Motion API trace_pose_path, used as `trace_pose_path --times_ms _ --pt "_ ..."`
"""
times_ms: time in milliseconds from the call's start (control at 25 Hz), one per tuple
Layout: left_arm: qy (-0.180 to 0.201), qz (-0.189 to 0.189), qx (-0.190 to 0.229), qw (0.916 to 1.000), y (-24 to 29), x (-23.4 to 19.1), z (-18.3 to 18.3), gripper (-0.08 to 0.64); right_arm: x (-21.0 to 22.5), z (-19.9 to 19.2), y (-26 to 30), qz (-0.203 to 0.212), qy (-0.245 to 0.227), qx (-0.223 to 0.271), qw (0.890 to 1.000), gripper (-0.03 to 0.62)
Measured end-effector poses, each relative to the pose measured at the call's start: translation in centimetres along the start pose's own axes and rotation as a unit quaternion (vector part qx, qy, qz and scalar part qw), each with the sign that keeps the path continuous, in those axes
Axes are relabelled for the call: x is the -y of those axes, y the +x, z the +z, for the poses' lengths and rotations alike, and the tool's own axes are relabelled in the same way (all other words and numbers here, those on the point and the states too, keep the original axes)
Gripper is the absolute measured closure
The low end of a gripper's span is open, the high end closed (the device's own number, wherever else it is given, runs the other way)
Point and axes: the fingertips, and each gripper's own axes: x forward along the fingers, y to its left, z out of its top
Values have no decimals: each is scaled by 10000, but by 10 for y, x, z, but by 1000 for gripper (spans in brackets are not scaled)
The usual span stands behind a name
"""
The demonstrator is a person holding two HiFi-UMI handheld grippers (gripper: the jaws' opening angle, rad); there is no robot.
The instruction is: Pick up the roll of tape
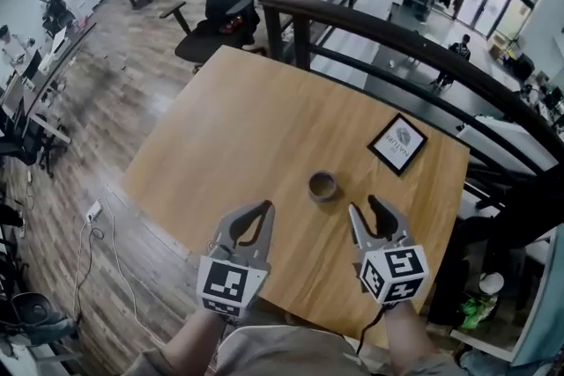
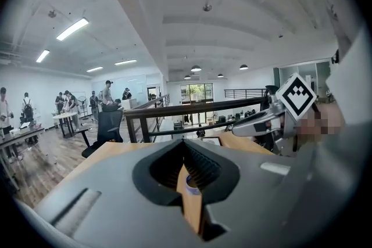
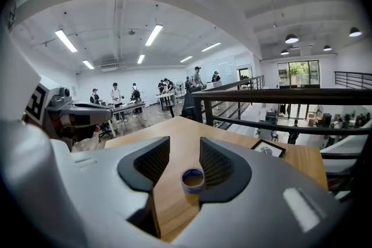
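Head view: tape roll point(image 1: 322, 186) before right gripper point(image 1: 365, 205), jaws apart; left gripper point(image 1: 263, 209) jaws together; sign point(image 1: 397, 143) illegible.

My pale grey left tool point(image 1: 256, 211) and pale grey right tool point(image 1: 367, 209) have black ribbed pads point(image 3: 152, 161). Each carries a white cube with black square markers point(image 1: 394, 273). Ahead of the right tool, the blue roll of tape point(image 3: 193, 180) shows a tan inner ring on the honey-coloured, fine-grained wooden surface point(image 1: 238, 128). Beyond it lies a black-framed white card point(image 1: 397, 143).
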Motion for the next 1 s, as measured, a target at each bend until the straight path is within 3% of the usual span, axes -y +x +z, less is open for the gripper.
trace_pose_path --times_ms 160,440,1000 --pt "-499 -159 -75 9986 27 -15 -14 558 13 -10 37 -130 30 -193 9997 428" --pt "-510 -391 -293 9975 79 -27 -44 558 33 -57 98 -262 261 -821 9959 428" --pt "-669 -727 -1016 9899 146 -28 -151 558 61 -166 184 -369 598 -1771 9817 430"
